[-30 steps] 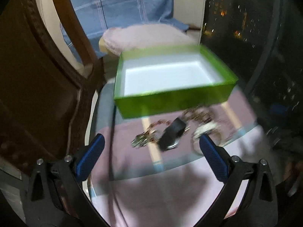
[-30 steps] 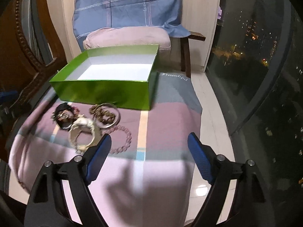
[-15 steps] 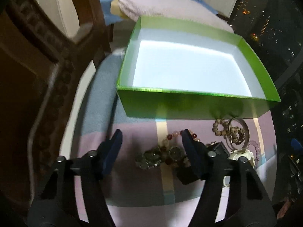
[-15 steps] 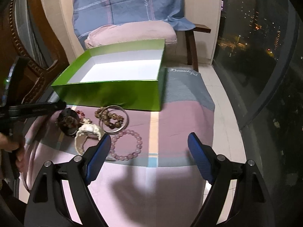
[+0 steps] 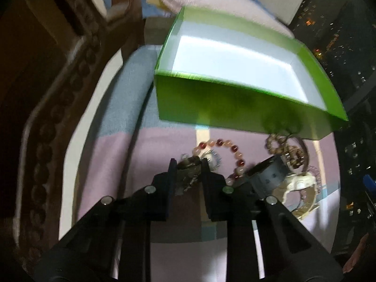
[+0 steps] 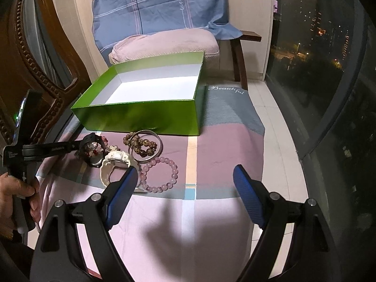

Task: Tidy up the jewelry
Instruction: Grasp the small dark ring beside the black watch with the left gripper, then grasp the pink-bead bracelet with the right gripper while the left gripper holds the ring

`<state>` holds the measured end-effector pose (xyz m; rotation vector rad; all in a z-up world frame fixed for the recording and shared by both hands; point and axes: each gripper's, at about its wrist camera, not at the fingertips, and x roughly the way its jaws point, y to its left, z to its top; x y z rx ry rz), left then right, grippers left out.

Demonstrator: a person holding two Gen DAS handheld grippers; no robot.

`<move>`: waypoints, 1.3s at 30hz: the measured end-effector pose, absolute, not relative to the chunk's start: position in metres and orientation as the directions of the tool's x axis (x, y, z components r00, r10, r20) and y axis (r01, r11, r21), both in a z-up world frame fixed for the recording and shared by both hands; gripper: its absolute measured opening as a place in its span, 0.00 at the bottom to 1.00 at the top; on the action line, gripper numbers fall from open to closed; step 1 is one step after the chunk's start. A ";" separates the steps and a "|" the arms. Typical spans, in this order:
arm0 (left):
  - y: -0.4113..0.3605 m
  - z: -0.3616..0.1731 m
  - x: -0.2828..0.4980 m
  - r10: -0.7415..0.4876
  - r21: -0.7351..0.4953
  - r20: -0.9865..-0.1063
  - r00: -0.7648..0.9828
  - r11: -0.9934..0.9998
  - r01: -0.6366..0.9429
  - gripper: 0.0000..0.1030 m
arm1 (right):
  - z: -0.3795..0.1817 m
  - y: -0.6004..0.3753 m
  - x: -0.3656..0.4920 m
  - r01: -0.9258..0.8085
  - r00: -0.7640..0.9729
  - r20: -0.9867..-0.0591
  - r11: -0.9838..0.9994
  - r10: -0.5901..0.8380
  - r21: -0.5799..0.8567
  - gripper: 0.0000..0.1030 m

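Observation:
A green box (image 5: pixel 225 108) with a white inside stands open on the pink cloth; it also shows in the right wrist view (image 6: pixel 141 115). In front of it lies a jewelry pile: a red bead bracelet (image 5: pixel 221 143), a brown bead bracelet (image 6: pixel 142 144) inside a metal bangle (image 6: pixel 158 138), a black watch (image 5: pixel 270 174), a white watch (image 6: pixel 116 162) and a pink bead bracelet (image 6: pixel 162 174). My left gripper (image 5: pixel 188 166) is shut on a dull metal bracelet (image 5: pixel 188 164) at the pile's left. My right gripper (image 6: pixel 185 183) is open and empty, in front of the pile.
A carved wooden chair frame (image 6: pixel 35 58) stands to the left. A pink cushion (image 6: pixel 164 44) and blue plaid cloth (image 6: pixel 159 4) lie behind the box. A dark window (image 6: pixel 317 58) runs along the right. The cloth-covered table's right edge (image 6: pixel 258 127) drops to a tiled floor.
My left gripper came down onto the left end of the pile and closed on the metal bracelet. My right gripper moved slightly closer and stayed open.

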<state>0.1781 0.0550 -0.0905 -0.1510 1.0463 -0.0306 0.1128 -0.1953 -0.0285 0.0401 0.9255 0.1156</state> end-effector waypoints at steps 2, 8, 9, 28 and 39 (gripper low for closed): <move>0.056 -0.080 0.171 -0.114 -0.155 -0.841 0.529 0.987 -0.033 0.20 | -0.028 -0.196 0.110 -0.084 0.597 -0.794 0.993 0.117 0.083 0.80; 0.040 -0.013 0.107 -0.195 -0.146 -0.678 0.709 0.981 0.130 0.20 | -0.026 -0.202 0.107 -0.082 0.601 -0.789 0.992 0.123 0.093 0.80; 0.036 -0.004 0.096 -0.203 -0.136 -0.653 0.730 0.979 0.151 0.20 | -0.025 -0.202 0.107 -0.084 0.604 -0.787 0.992 0.125 0.093 0.80; 0.001 0.032 0.026 -0.155 0.032 -0.558 0.816 0.978 0.208 0.20 | -0.091 -0.170 0.154 -0.097 0.473 -0.881 0.995 0.015 -0.036 0.51; 0.011 0.029 0.026 -0.197 -0.047 -0.594 0.780 0.977 0.210 0.20 | -0.087 -0.151 0.153 -0.126 0.482 -0.876 0.991 0.018 -0.048 0.08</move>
